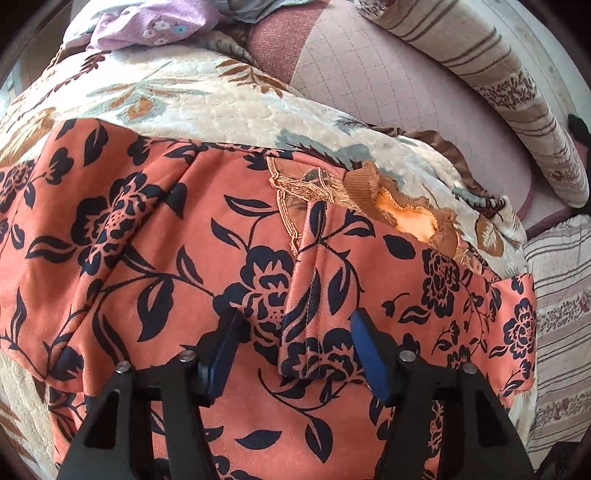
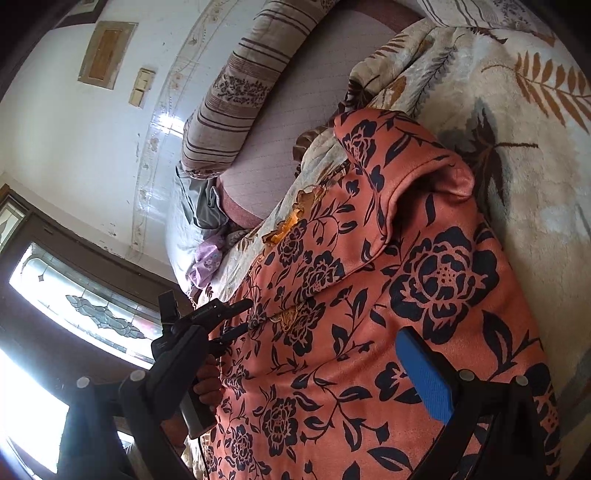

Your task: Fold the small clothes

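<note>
one coral garment [image 1: 155,229] with dark floral print lay spread on one leaf-patterned blanket [image 1: 192,92] on the bed. one raised placket strip [image 1: 314,295] ran down its middle. left gripper [image 1: 295,325]: fingers [image 1: 364,332] apart, either side of the strip, no pad pressing it. right gripper [image 2: 258,373]: one blue-padded finger [image 2: 424,373] visible over the cloth, its spacing could not be told. two striped pillows [image 1: 517,122] lay beyond. one lilac cloth [image 1: 147,26] sat at the far edge. open mattress [image 1: 388,92] lay past the collar edge
</note>
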The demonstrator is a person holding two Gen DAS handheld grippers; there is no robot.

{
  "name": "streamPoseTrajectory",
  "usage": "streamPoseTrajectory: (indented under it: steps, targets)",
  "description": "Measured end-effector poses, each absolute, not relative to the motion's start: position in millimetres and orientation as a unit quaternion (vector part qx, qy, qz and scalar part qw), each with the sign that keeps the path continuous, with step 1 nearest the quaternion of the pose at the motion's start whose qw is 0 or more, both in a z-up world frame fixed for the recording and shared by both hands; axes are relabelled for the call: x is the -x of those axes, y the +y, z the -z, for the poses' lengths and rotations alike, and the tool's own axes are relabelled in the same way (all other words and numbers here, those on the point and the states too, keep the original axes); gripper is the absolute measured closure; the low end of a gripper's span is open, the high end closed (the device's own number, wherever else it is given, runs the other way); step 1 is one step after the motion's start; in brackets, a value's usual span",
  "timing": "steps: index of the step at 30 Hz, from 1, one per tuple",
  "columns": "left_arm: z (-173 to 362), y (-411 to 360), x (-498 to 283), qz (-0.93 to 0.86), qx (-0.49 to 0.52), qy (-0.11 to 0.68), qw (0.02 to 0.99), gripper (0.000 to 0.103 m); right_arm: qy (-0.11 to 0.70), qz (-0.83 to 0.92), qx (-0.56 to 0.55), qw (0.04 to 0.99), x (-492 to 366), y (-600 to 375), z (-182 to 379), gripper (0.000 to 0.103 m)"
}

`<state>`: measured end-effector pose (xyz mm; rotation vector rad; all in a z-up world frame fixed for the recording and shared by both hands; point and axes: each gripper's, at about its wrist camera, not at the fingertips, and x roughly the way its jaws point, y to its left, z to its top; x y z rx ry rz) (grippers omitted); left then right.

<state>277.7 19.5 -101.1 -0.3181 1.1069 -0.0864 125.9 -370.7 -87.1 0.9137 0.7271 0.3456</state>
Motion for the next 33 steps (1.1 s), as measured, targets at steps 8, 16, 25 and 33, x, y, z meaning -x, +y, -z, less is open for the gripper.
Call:
streamPoseTrajectory:
  steps: [8,16,25,33]
  targets:
    - [84,19,-278,0.008,0.108,0.509,0.854,0.101,0.337,-0.162,-0.427,0.823,-126,-371,86,0.001]
    - [51,64,-235,-0.036,0.139,0.435,0.889,0.101,0.331,-0.151,-0.426,0.828,-124,-374,85,0.001]
    - [99,70,-244,-0.044,0.086,0.491,0.866,0.097,0.324,-0.146,-0.455,0.816,-137,-388,69,0.001]
    - [87,82,-230,-0.021,0.104,0.493,0.863,0.092,0.392,-0.075,-0.478,0.782,-251,-408,101,0.001]
